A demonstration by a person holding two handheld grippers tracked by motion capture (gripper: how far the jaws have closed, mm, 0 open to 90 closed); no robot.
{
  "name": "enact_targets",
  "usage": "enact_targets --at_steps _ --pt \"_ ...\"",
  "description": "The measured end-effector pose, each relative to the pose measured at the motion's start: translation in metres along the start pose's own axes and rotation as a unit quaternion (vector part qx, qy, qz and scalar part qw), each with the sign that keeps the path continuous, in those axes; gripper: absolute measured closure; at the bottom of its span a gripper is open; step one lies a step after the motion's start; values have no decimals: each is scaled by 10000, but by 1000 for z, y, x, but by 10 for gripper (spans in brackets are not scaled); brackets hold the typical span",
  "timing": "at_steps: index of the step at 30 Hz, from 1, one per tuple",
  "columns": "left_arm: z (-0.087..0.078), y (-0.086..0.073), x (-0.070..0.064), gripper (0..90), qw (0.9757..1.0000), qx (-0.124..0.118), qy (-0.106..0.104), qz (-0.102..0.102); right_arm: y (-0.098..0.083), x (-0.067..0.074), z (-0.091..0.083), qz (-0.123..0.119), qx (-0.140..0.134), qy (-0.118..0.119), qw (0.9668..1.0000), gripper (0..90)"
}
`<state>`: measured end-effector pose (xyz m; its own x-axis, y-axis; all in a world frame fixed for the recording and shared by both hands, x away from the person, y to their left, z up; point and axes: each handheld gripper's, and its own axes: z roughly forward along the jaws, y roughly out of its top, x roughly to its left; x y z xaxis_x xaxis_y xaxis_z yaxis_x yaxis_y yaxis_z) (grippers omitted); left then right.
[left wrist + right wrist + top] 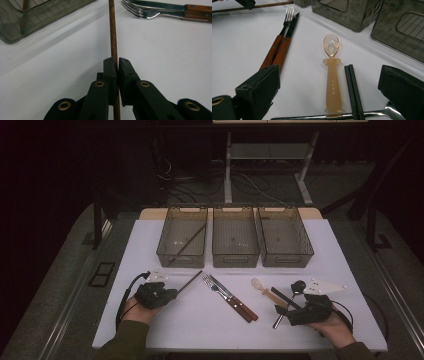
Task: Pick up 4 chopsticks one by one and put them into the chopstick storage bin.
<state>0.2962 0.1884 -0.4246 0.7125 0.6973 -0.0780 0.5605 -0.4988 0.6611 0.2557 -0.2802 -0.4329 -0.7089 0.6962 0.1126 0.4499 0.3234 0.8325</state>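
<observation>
White tabletop (200,320): left tool (117,65) clamps a thin wooden chopstick (112,32); right tool (332,95) gapes over a translucent "LUSN" spoon (332,75).

My gripper (117,65) has its two black jaws pressed together on a thin brown stick (113,30), which runs straight up between them and on past their tips toward the top edge. The stick's lower end passes down behind the jaws. Under it lies the white bench (162,50). At upper left sits the corner of a smoky clear bin (32,20). At upper right a fork (142,11) lies beside a knife (160,5), both with reddish wooden handles.
</observation>
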Motion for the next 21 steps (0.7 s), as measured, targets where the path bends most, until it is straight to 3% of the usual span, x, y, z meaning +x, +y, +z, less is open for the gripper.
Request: enact_targets --at_steps 21 --pt "-14 8 3 848 9982 -517 -190 -245 0 0 1 6 7 -6 10000 42"
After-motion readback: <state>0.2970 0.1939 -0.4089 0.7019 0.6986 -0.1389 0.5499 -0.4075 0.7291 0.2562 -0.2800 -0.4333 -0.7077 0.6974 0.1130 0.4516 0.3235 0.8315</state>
